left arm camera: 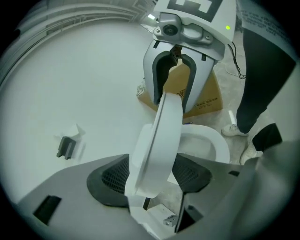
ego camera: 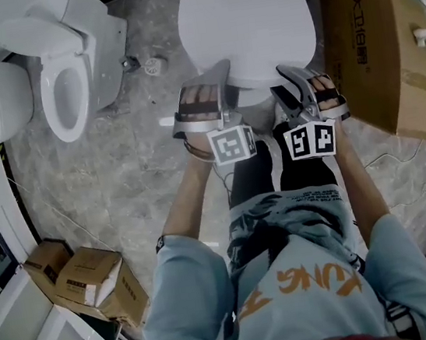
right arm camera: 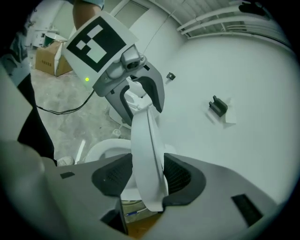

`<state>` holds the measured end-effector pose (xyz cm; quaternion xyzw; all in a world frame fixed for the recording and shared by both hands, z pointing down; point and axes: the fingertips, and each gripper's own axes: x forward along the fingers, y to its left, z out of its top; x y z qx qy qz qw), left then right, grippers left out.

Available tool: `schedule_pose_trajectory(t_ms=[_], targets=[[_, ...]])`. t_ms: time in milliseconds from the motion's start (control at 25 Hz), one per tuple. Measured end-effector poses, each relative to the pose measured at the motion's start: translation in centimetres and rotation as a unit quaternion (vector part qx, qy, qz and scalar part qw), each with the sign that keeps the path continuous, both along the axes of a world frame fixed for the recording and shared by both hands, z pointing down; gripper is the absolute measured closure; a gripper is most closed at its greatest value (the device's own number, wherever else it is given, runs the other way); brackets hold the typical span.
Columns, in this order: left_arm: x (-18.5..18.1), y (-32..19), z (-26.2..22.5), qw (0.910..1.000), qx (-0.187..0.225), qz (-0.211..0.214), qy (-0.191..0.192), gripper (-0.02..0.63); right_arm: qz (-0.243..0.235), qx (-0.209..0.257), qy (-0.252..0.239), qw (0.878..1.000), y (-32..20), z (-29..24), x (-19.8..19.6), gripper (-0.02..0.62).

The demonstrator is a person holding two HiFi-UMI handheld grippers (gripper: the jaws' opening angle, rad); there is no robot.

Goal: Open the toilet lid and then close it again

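Note:
The white toilet lid (ego camera: 243, 19) is raised off the bowl, and both grippers hold its front edge. My left gripper (ego camera: 209, 87) grips the lid's left front and my right gripper (ego camera: 295, 79) its right front. In the left gripper view the lid (left arm camera: 159, 140) runs edge-on between the pads of my left gripper (left arm camera: 150, 176), with the right gripper (left arm camera: 180, 61) clamped further along it and the seat (left arm camera: 211, 145) below. The right gripper view shows the lid (right arm camera: 145, 150) pinched by my right gripper (right arm camera: 146, 177), with the left gripper (right arm camera: 136, 89) beyond.
A second toilet (ego camera: 66, 76) stands at the upper left. A large cardboard box (ego camera: 379, 40) sits right of the toilet, and small boxes (ego camera: 95, 280) lie at the lower left. The person's legs stand right in front of the bowl. A cable (ego camera: 400, 155) trails on the floor.

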<state>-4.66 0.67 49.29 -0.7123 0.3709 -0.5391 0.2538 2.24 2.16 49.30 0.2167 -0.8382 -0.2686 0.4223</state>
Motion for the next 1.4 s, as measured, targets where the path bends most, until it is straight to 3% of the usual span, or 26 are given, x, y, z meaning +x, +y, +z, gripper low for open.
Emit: schedule_pose_trajectory(t_ms=[240,880,1120,1400], targets=[[-0.5,-3.3,-5.2,0.999,0.026,-0.018,0.03,0.307,0.025,0.027,-0.033,0.999,-3.4,-5.4,-0.1,0.374],[0.0,-15.8,-16.3,0.9901,0.084,-0.061,0.095,0.411,0.073,0.103,-0.104,0.987,-16.0,-17.3,0.8,0.411],[0.1,-22.4,-19.2,0.9885,0.103,-0.064,0.09,0.44,0.094,0.11,-0.14,0.98,-22.1,-20.2,1.0,0.469],[0.3,-31.0,-21.6,0.9861,0.126,-0.071,0.083,0.479,0.111,0.125,-0.169,0.971,-30.3,-22.5,1.4,0.489]])
